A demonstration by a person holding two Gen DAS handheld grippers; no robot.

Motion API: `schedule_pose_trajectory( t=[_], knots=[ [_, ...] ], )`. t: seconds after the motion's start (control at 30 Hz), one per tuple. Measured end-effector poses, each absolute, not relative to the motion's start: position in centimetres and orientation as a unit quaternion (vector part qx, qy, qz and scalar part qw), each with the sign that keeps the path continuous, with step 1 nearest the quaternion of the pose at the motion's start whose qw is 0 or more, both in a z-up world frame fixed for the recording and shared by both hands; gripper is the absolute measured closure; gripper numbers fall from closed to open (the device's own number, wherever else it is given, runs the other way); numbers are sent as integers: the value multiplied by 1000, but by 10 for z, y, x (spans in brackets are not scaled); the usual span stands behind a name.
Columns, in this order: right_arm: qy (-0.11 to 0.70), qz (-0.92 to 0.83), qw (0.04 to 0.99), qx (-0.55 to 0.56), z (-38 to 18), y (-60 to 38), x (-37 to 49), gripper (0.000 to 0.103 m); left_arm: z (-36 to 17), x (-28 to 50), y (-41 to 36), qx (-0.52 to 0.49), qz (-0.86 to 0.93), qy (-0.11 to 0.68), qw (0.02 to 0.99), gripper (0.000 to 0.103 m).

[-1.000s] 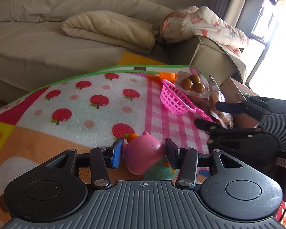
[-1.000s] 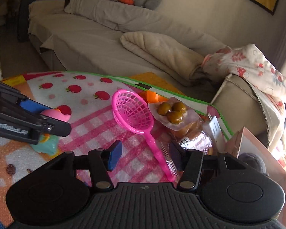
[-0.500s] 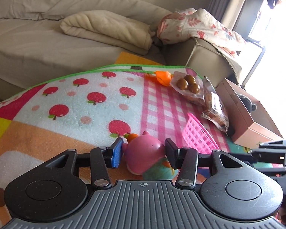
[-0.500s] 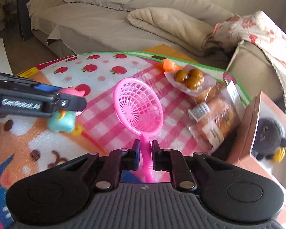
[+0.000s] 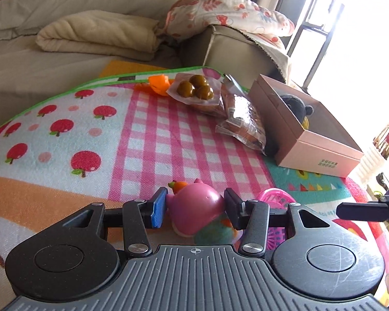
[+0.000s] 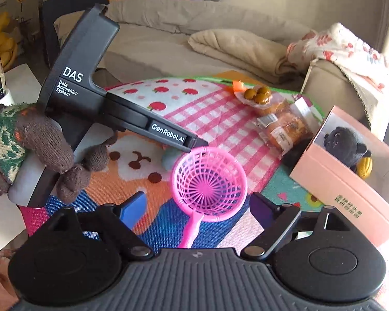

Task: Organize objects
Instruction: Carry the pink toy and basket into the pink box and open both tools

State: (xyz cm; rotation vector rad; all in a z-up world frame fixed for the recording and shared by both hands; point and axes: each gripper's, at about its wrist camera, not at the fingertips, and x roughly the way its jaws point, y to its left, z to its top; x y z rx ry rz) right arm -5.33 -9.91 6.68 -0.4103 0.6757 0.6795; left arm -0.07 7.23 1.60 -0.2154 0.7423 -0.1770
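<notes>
My left gripper [image 5: 195, 208] is shut on a pink and teal toy [image 5: 198, 211] low over the play mat [image 5: 116, 142]. In the right wrist view the left gripper [image 6: 192, 142] shows from the side, held by a gloved hand [image 6: 26, 142]. My right gripper [image 6: 194, 207] is open, its fingers wide apart. A pink plastic strainer [image 6: 210, 184] lies on the mat between them, handle toward the camera; it also shows in the left wrist view [image 5: 275, 199]. A pink box [image 6: 350, 189] at the right holds a black plush [image 6: 347, 145].
Snack packets [image 5: 243, 119], a pack of brown balls [image 5: 194, 89] and an orange toy [image 5: 159, 84] lie at the mat's far edge. A sofa with a folded blanket [image 5: 98, 33] stands behind. The box also shows in the left wrist view [image 5: 311, 140].
My right gripper has opened and let go of the strainer's handle, after carrying it toward the near side of the mat. The left gripper still holds the toy.
</notes>
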Motion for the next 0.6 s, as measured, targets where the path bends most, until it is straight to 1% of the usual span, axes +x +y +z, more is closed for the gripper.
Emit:
schedule_pose_trajectory(
  t=[0.07, 0.17, 0.27, 0.3, 0.33, 0.37, 0.47, 0.6],
  knots=[
    [323, 326, 866, -199, 64, -96, -48, 14, 17, -5, 75, -88, -80, 362, 925, 51],
    [325, 313, 869, -203, 54, -85, -34, 6, 16, -14, 76, -63, -86, 357, 928, 50],
    [341, 299, 868, -200, 40, -77, -21, 5, 15, -23, 75, -44, -89, 352, 931, 47],
    [346, 294, 869, -198, 38, -75, -18, 7, 15, -26, 76, -40, -89, 349, 932, 47],
    [348, 292, 868, -199, 37, -73, -17, 11, 15, -28, 75, -38, -88, 347, 933, 46],
    [352, 294, 866, -200, 37, -73, -17, 21, 15, -30, 75, -34, -86, 345, 934, 46],
    [342, 292, 871, -197, 43, -80, -23, 21, 16, -36, 70, -21, -80, 346, 935, 46],
    [336, 279, 879, -189, 55, -105, -31, 21, 22, -40, 61, -3, -83, 366, 927, 48]
  ],
)
